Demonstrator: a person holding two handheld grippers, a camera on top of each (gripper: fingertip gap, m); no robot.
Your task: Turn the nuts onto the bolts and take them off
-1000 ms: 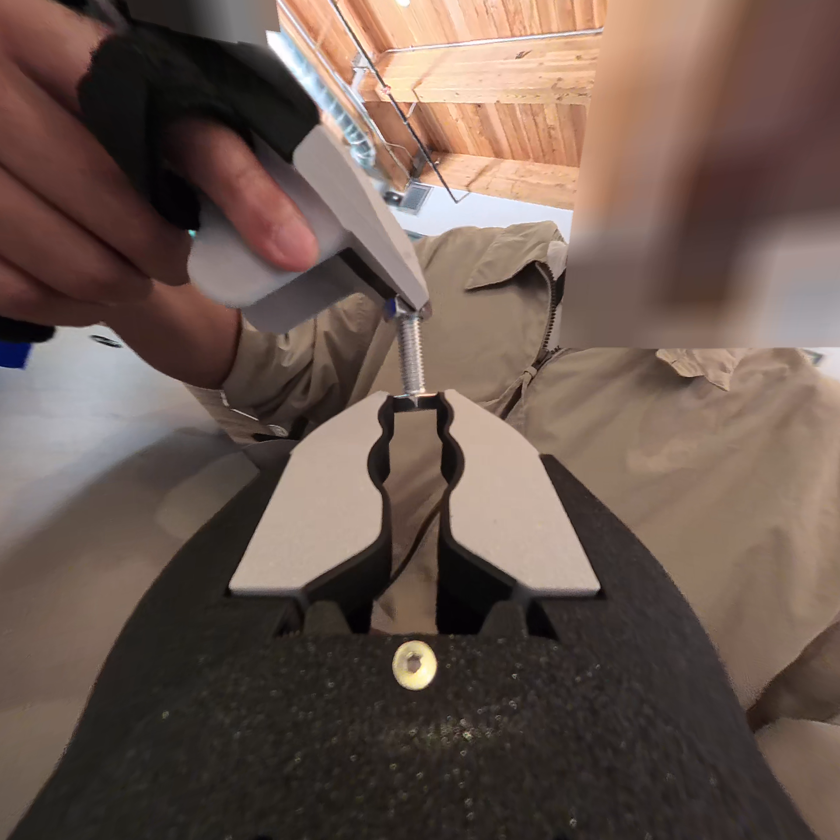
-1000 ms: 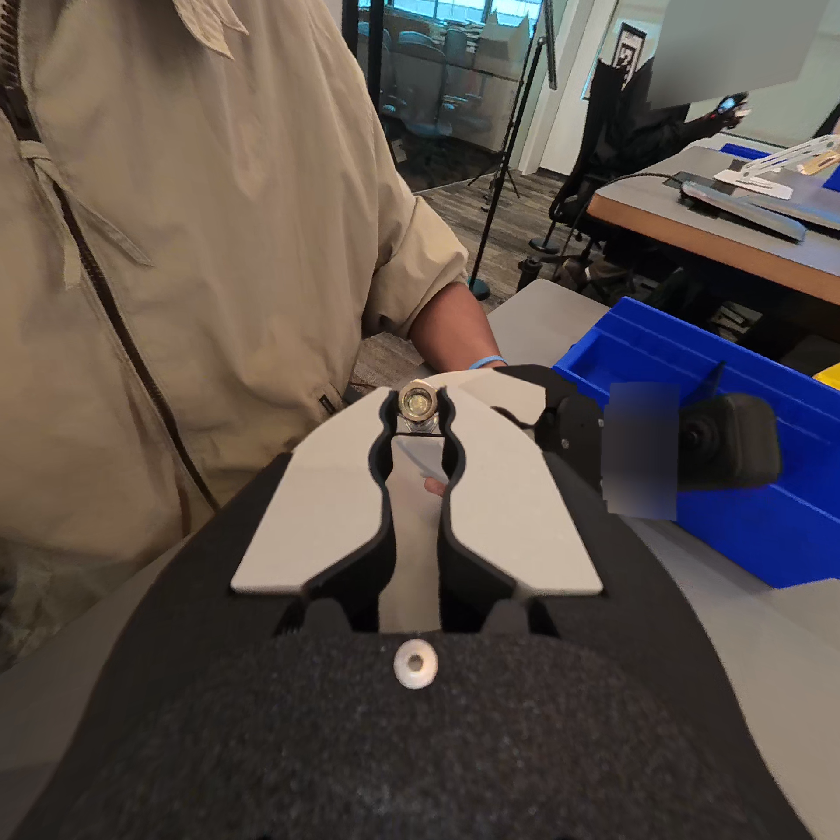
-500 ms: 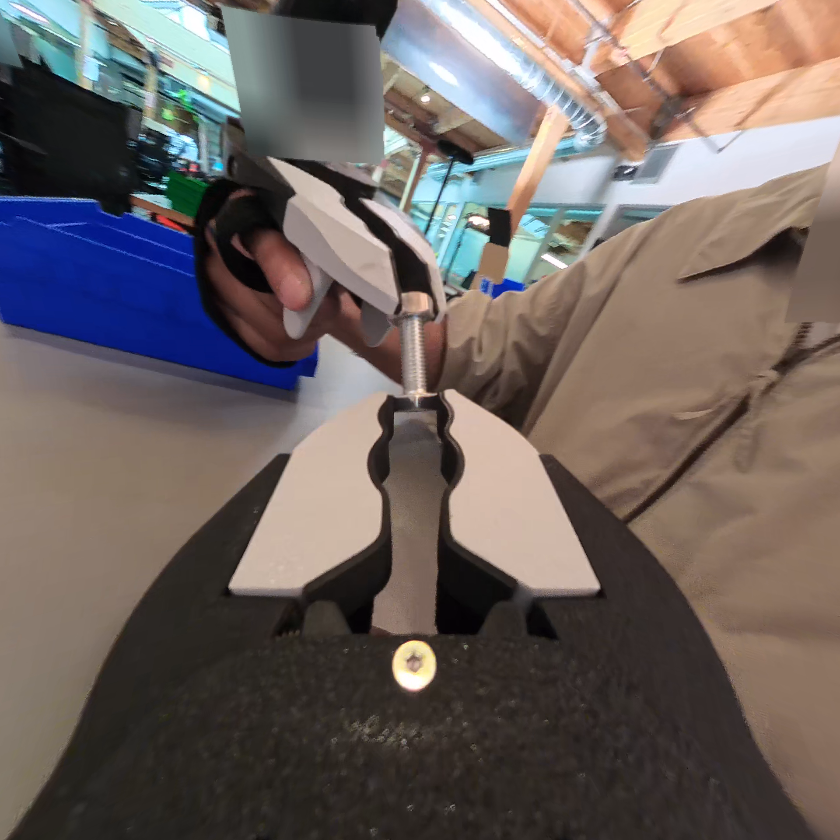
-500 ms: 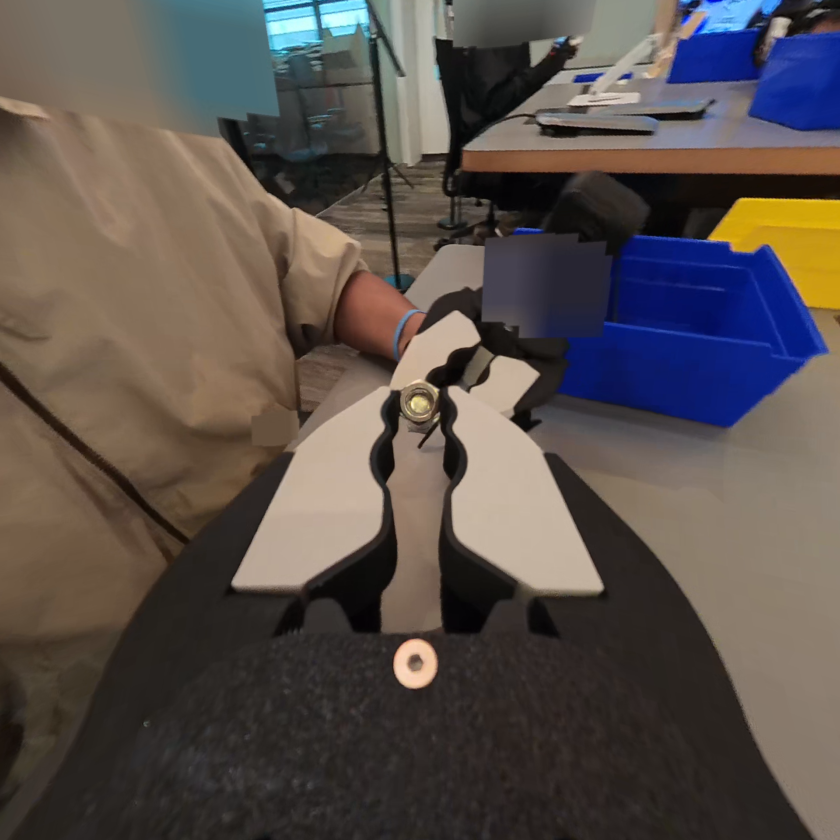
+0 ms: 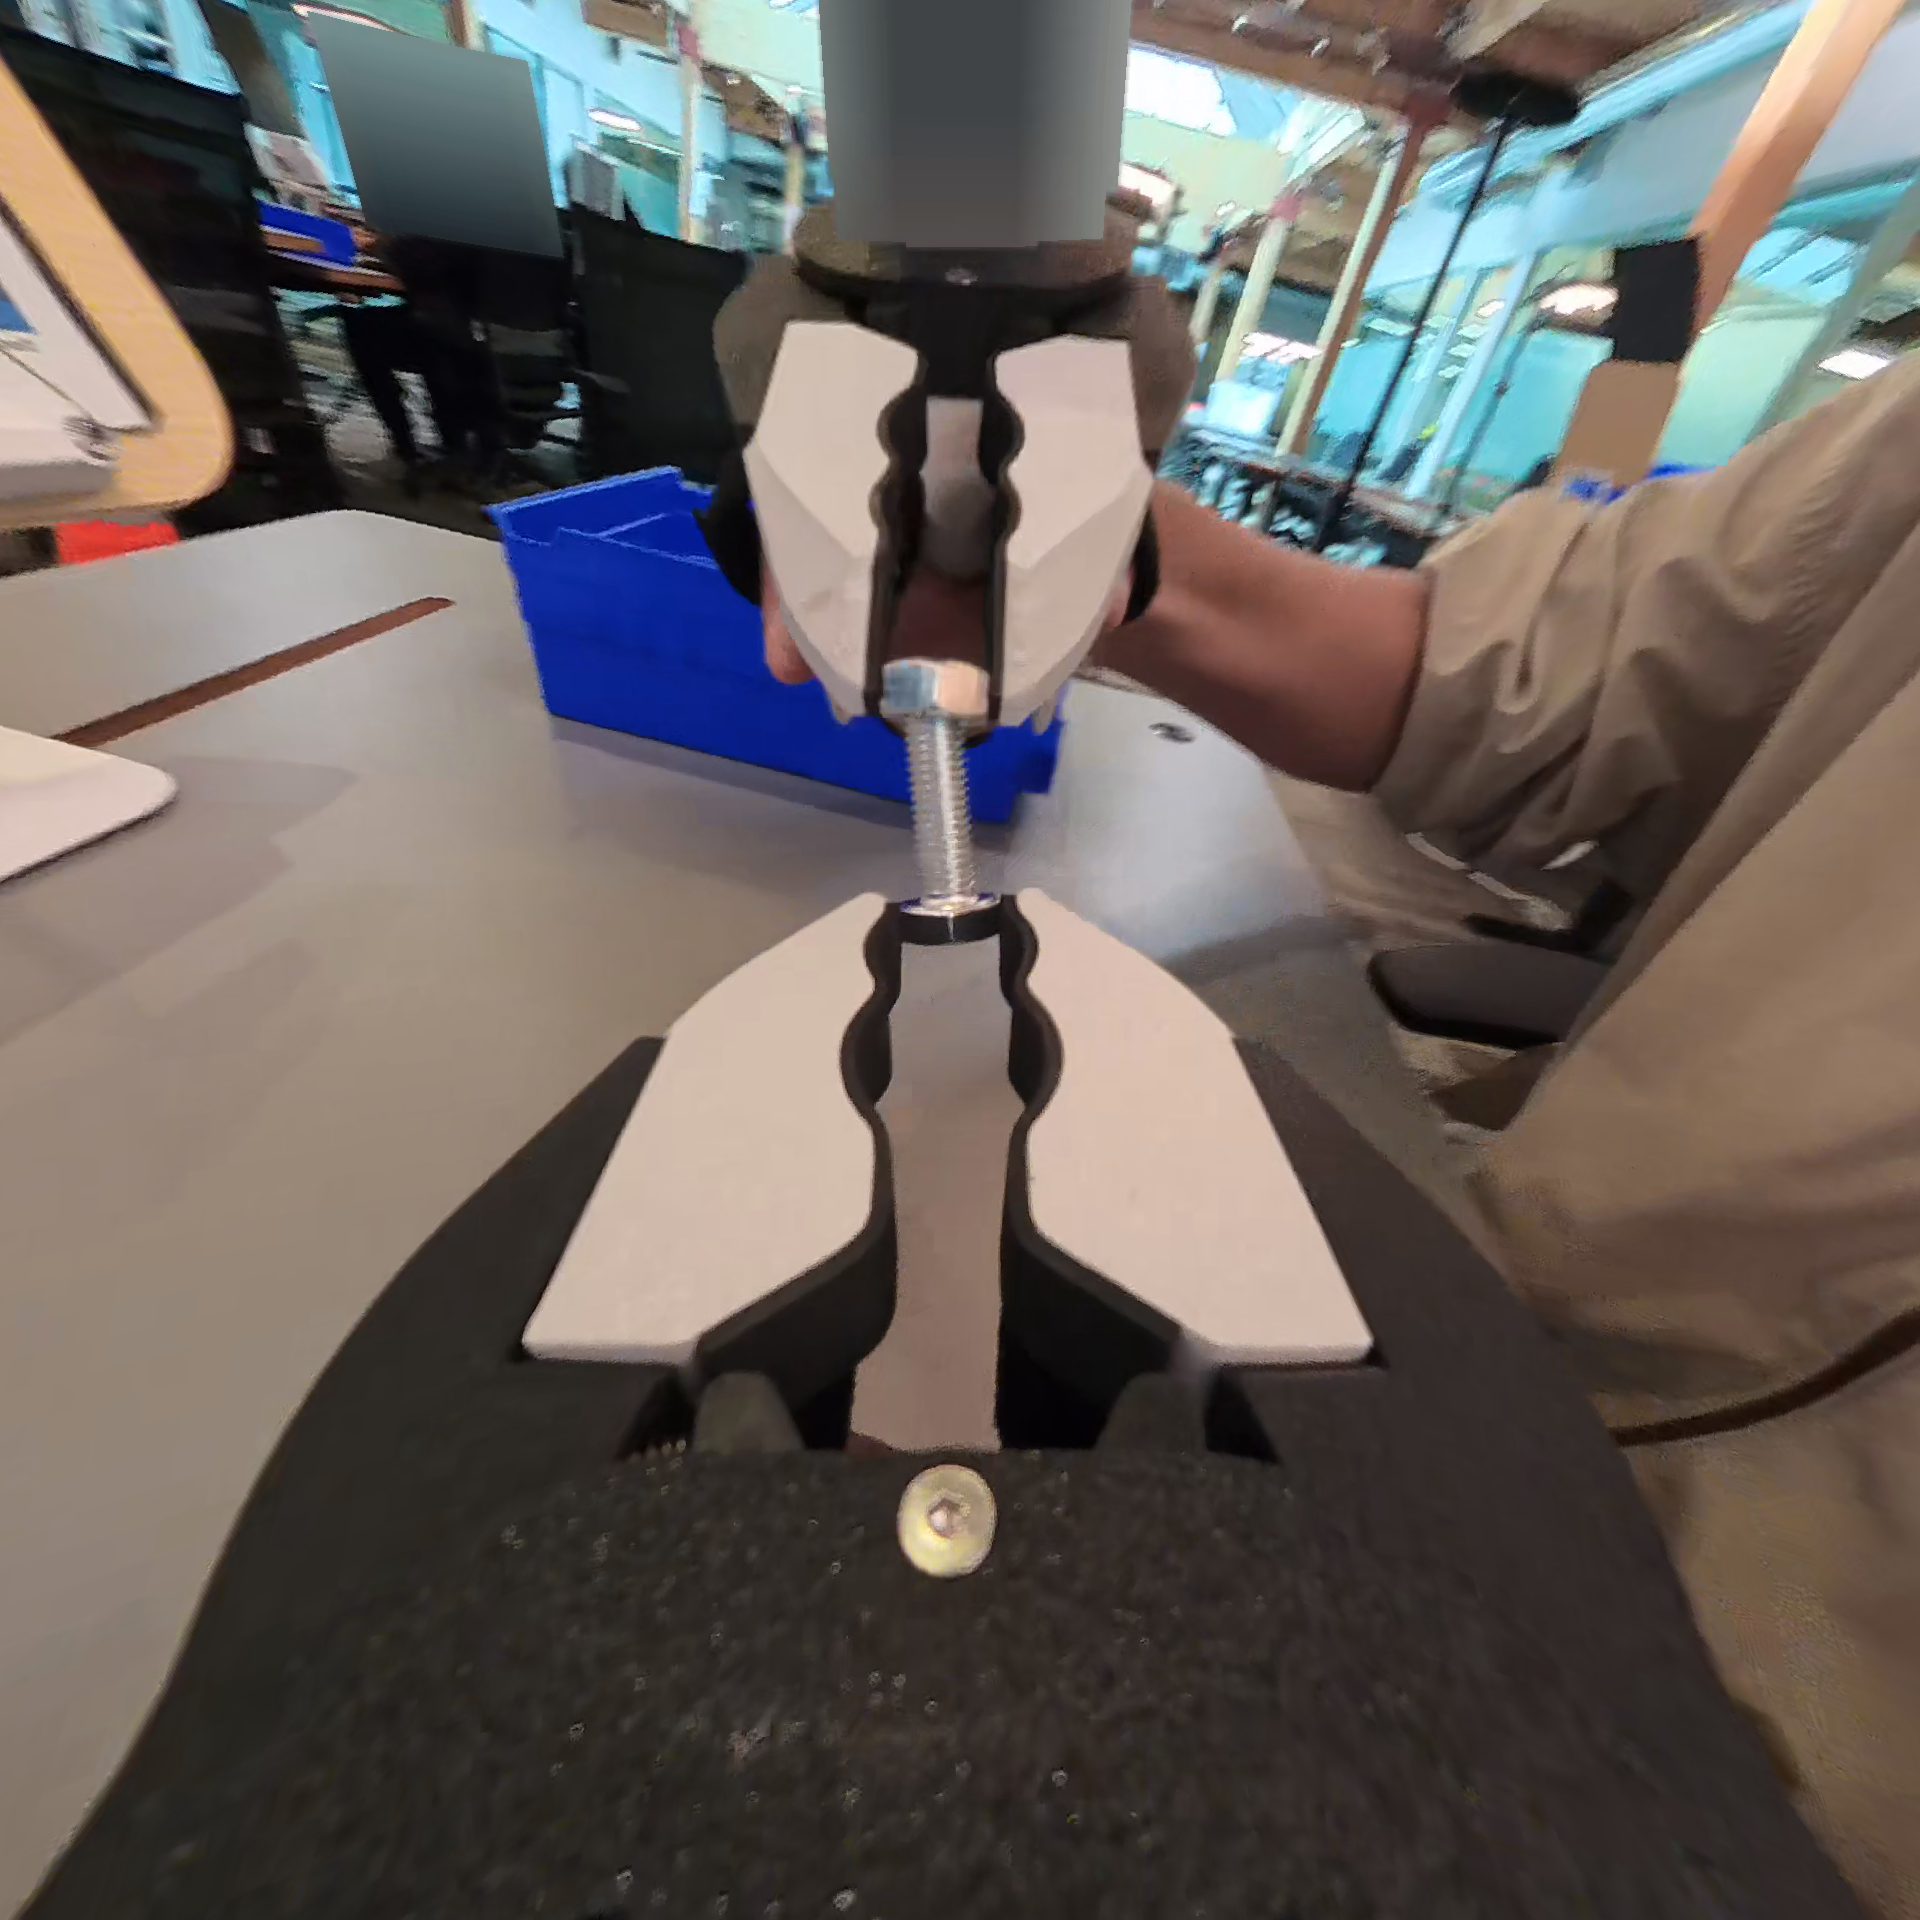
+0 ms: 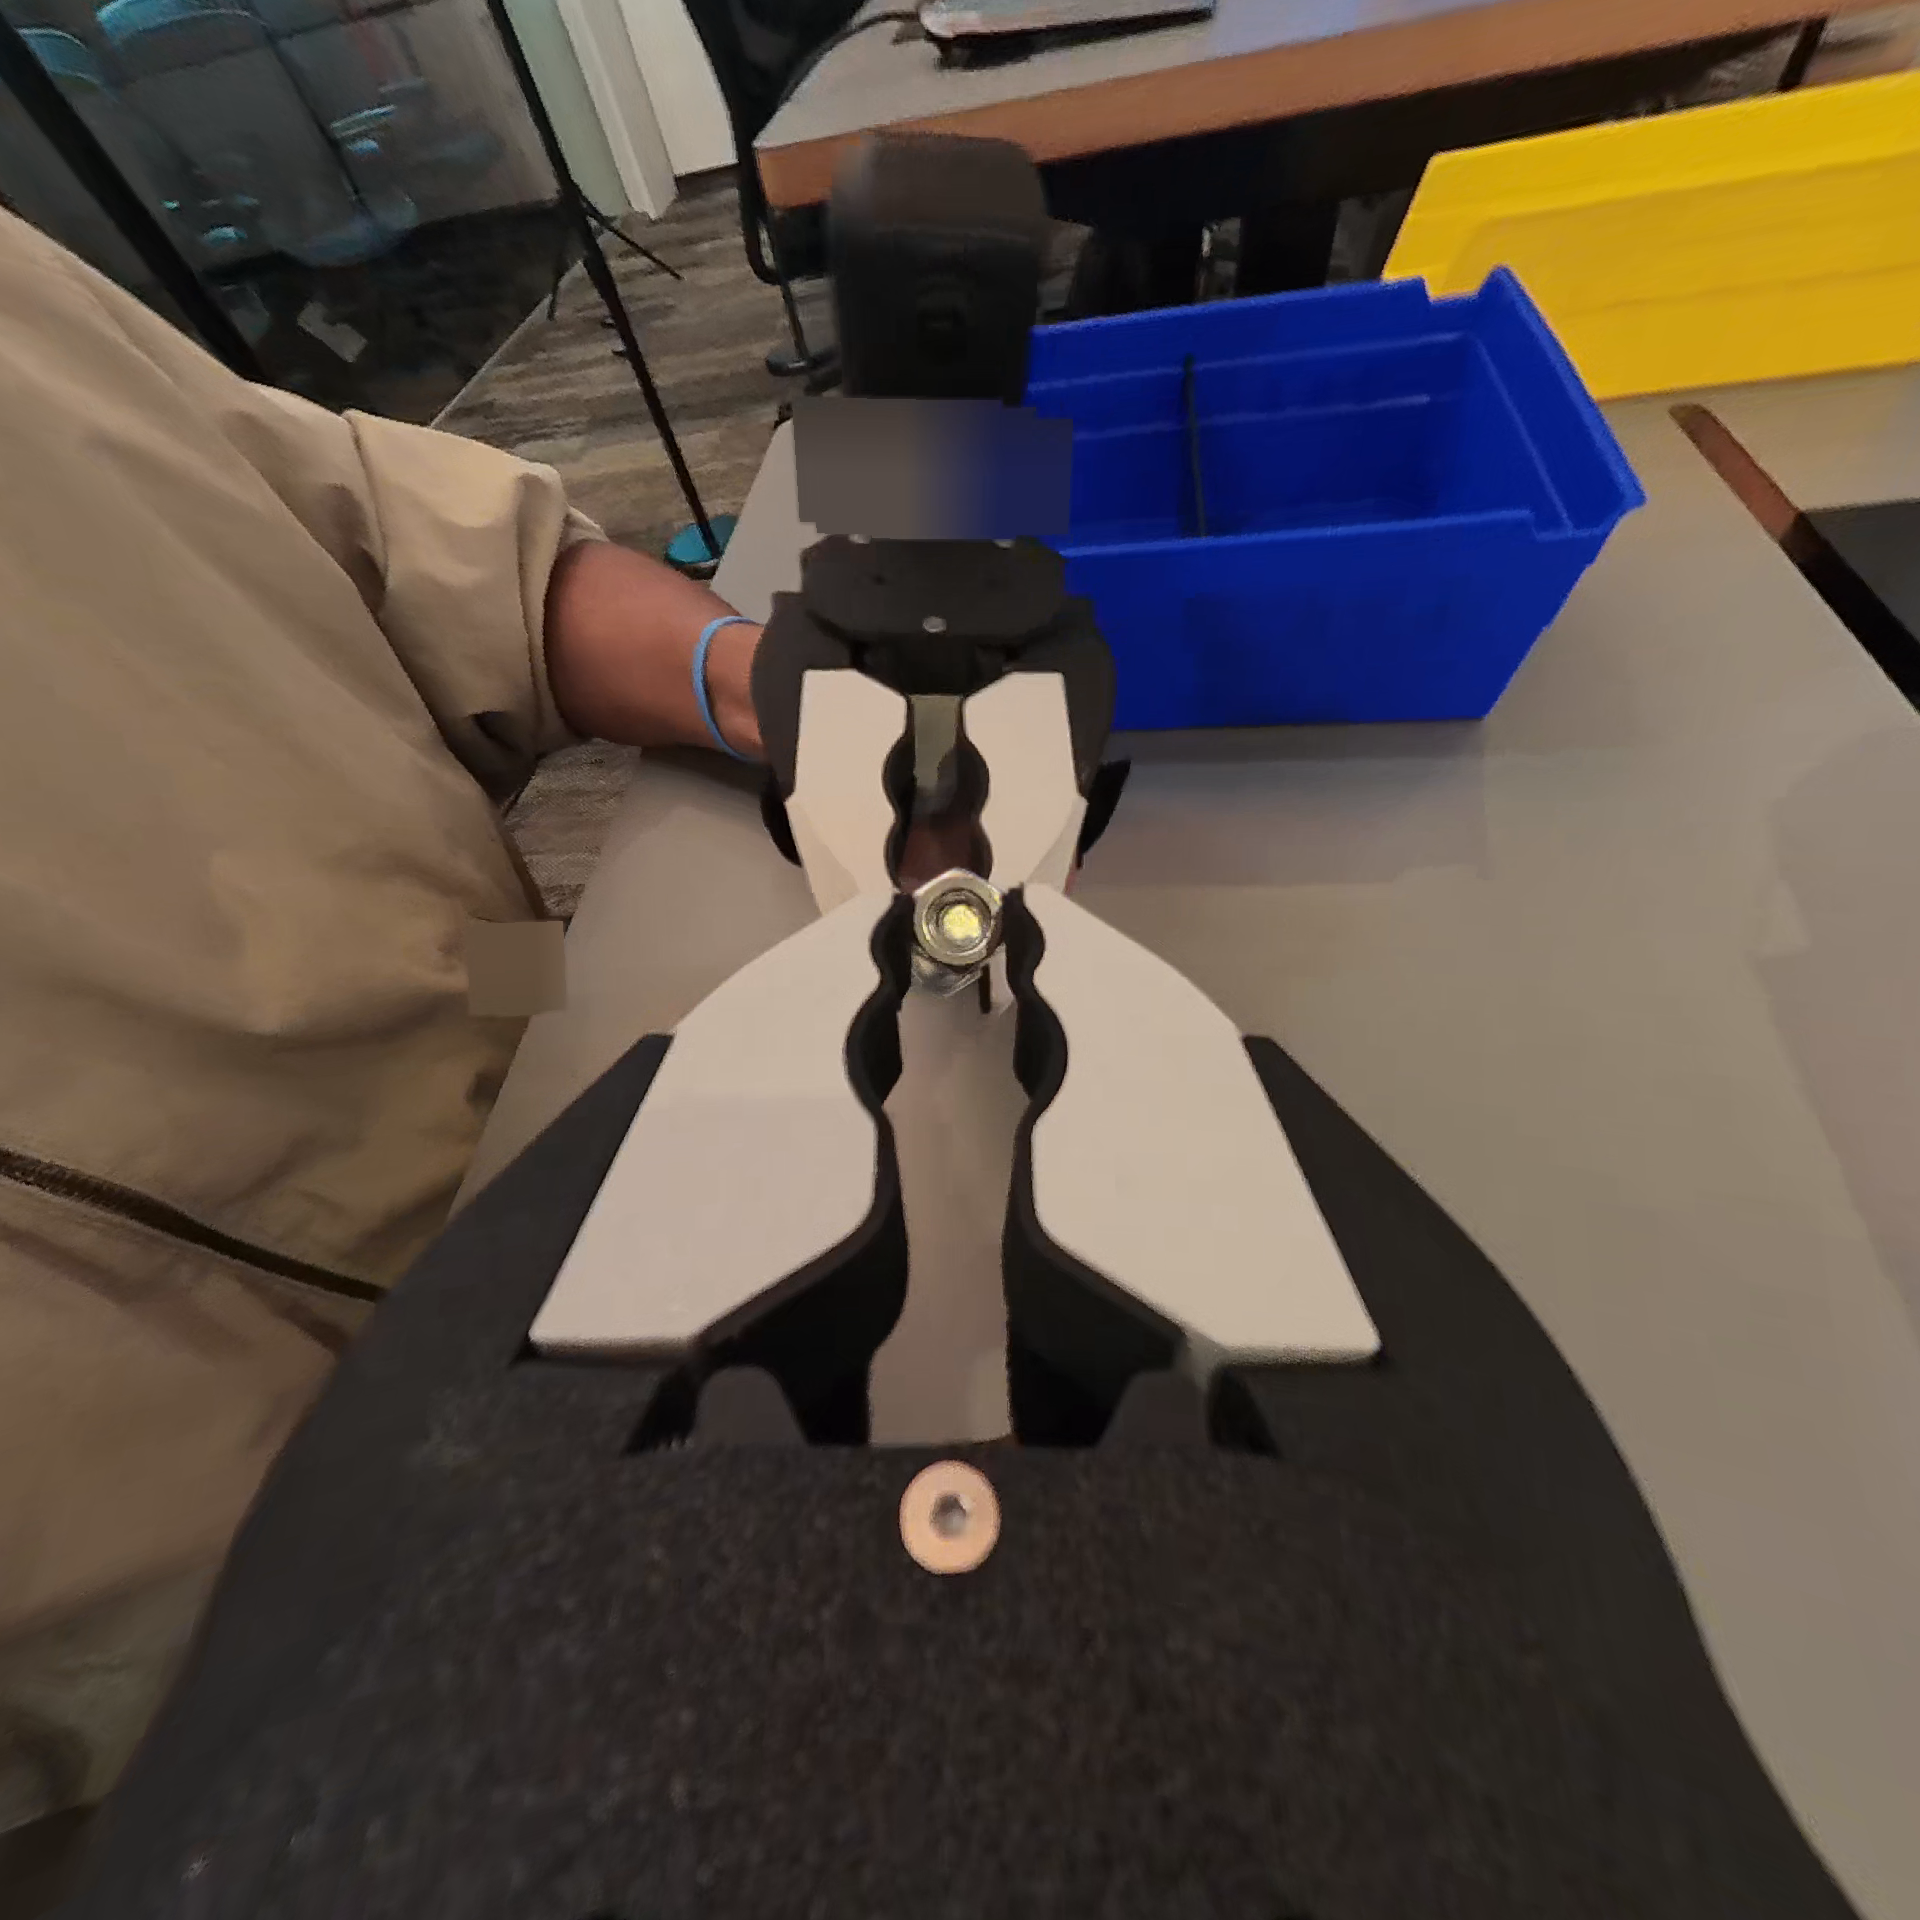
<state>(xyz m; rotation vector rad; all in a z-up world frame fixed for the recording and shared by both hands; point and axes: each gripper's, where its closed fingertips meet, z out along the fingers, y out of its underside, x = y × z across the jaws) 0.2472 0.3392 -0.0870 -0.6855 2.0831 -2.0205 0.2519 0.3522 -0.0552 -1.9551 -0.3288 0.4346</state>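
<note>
A silver bolt spans the gap between my two grippers, which face each other tip to tip above the grey table. My left gripper is shut on the near end of the bolt. My right gripper is shut on a hex nut at the bolt's far end. In the right wrist view my right gripper pinches the nut end-on, with the bolt tip shining in its centre. The left gripper sits just behind it, its tips partly hidden.
A blue bin stands on the table behind the grippers; it also shows in the right wrist view with a yellow bin beyond. The person's tan jacket is close on one side. A white flat object lies at the table's left.
Both grippers have swung round together with the bolt still held between them. The views turned from the jacket and ceiling to the table and blue bin, and the grippers now face each other squarely.
</note>
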